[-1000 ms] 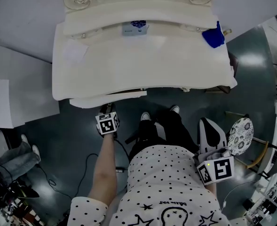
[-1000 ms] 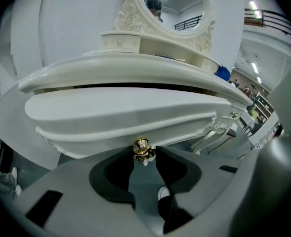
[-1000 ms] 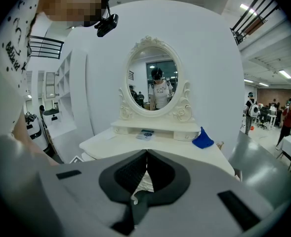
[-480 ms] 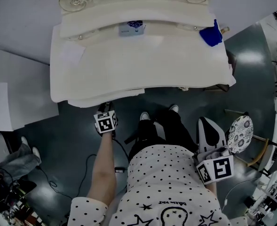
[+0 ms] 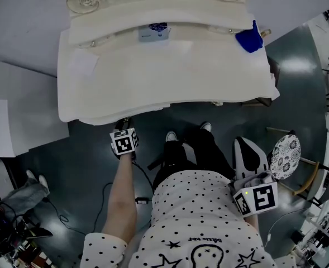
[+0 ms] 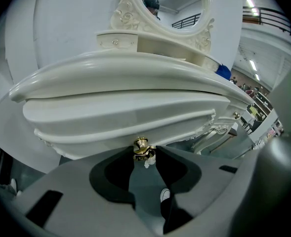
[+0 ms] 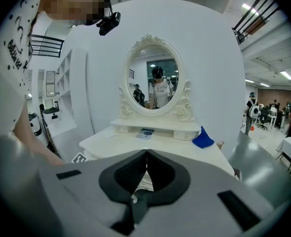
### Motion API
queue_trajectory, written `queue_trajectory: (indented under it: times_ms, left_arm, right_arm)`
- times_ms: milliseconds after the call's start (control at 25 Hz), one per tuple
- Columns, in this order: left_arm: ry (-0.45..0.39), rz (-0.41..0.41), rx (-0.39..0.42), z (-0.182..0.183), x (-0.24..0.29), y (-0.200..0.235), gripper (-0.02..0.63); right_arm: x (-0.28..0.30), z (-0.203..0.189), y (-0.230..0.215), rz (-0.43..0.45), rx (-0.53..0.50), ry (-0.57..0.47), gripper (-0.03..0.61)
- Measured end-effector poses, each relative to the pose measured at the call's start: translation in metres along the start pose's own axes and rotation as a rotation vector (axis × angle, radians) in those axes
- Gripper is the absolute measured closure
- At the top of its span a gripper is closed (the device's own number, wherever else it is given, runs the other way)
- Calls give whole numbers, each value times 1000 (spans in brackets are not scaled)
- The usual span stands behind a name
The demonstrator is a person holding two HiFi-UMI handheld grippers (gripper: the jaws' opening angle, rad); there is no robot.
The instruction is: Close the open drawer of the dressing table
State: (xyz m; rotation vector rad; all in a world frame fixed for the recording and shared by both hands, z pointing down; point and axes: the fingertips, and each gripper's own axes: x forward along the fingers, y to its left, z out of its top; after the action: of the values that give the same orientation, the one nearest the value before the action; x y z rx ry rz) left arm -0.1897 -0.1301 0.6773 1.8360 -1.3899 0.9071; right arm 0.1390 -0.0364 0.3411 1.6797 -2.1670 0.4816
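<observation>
Dark glossy floor surrounds the cream dressing table, whose drawer sits on the left of its front, pushed almost fully in under the tabletop's edge. My left gripper clasps the drawer's brass knob between its jaw tips. My right gripper hangs by my side, well apart from the table, jaws pressed together on nothing.

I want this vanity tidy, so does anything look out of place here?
The drawer pokes slightly out under the front left edge of the dressing table, with the left claw closed on its brass knob. A blue cloth lies at the back right corner.
</observation>
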Motion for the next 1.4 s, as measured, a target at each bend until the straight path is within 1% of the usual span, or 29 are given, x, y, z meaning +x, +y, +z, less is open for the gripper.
queue_trajectory:
  times_ms: [1400]
  left_arm:
    - [3,14,17,24,16,6,468]
  right_arm:
    - [9,3,-10,-6,5,13,569]
